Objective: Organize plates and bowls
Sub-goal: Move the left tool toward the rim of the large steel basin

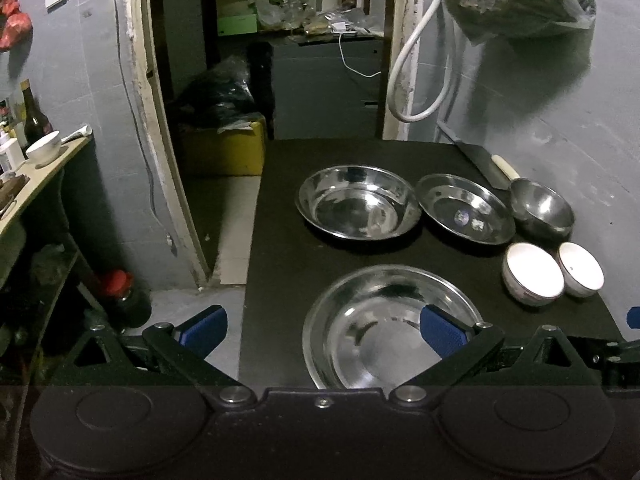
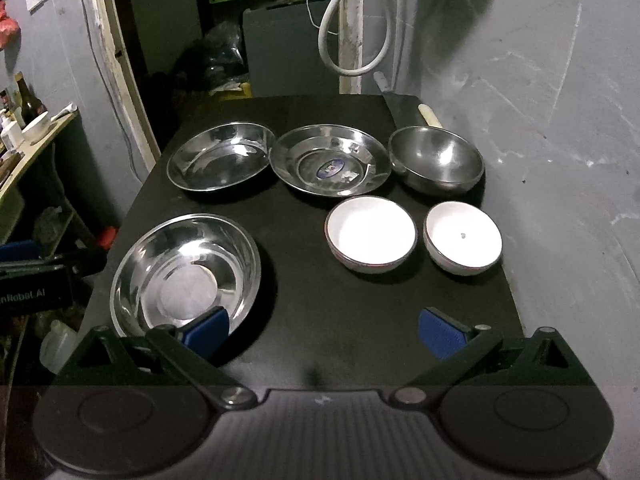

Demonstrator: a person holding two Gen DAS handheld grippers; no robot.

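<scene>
1. The left gripper (image 1: pixel 323 330) is spread wide and grips nothing. Its left blue pad hangs past the table's left edge, over the floor; its right blue pad (image 1: pixel 442 336) sits over the inside of the near steel bowl (image 1: pixel 384 328). Whether that pad touches the metal cannot be told.
2. The right gripper (image 2: pixel 324 334) is likewise spread wide and empty. Its left pad (image 2: pixel 206 334) overlaps the near rim of the near steel bowl (image 2: pixel 186 272); contact is not clear. Its right pad is over bare black table (image 2: pixel 320 292) near the front right corner.
3. The near steel bowl stands upright at the table's near left, apart from the other dishes.
4. Along the far row, left to right: a wide steel bowl (image 2: pixel 220 156), a flat steel plate (image 2: pixel 330 164) with a small sticker at its centre, and a deeper round steel bowl (image 2: pixel 438 158). The plate's rims sit just beside, perhaps touching, its neighbours.
5. In front of the plate and deep bowl stand two white ceramic bowls, left one (image 2: pixel 371 234) and right one (image 2: pixel 463 238), upright, side by side and very close.
6. A cleaver (image 1: pixel 482 164) with a pale handle lies at the far right, by the wall, behind the deep bowl.
7. A white hose (image 2: pixel 352 20) loops on the far wall.
</scene>
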